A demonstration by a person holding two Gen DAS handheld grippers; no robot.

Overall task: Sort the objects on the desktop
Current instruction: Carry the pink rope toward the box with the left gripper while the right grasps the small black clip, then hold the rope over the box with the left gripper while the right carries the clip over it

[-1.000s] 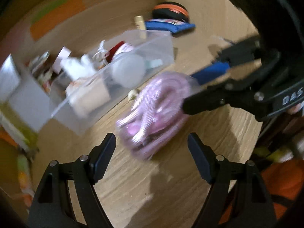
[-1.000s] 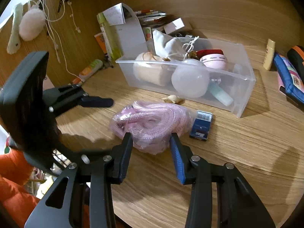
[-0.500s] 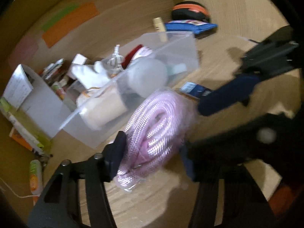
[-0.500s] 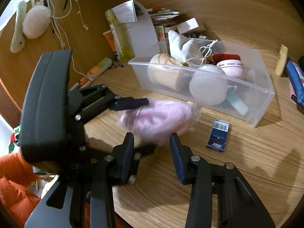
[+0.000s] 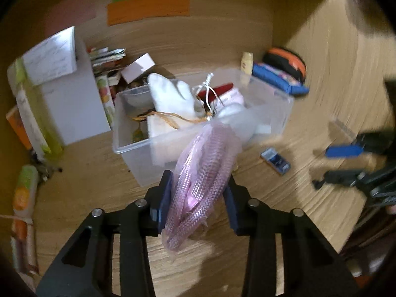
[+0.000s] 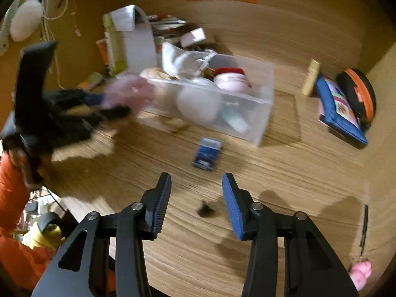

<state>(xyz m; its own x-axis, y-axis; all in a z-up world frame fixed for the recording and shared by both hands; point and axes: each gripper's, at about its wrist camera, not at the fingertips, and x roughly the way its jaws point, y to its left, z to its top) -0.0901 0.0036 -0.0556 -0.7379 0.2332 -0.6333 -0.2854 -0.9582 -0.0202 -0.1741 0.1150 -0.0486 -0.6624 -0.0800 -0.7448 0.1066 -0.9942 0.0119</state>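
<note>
left gripper: closing on pink cable bag | right gripper: opening, empty

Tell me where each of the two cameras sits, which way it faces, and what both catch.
Left wrist: on the left gripper, looking down over its fingers, closing on the pink bagged cable, toward the clear bin; the right gripper shows at the right edge.
Right wrist: on the right gripper, nothing between its fingers, looking down at the wooden desk and blue box; the left gripper and an orange sleeve show on the left.
Shared: bin, cable, blue box, orange sticky note.
</note>
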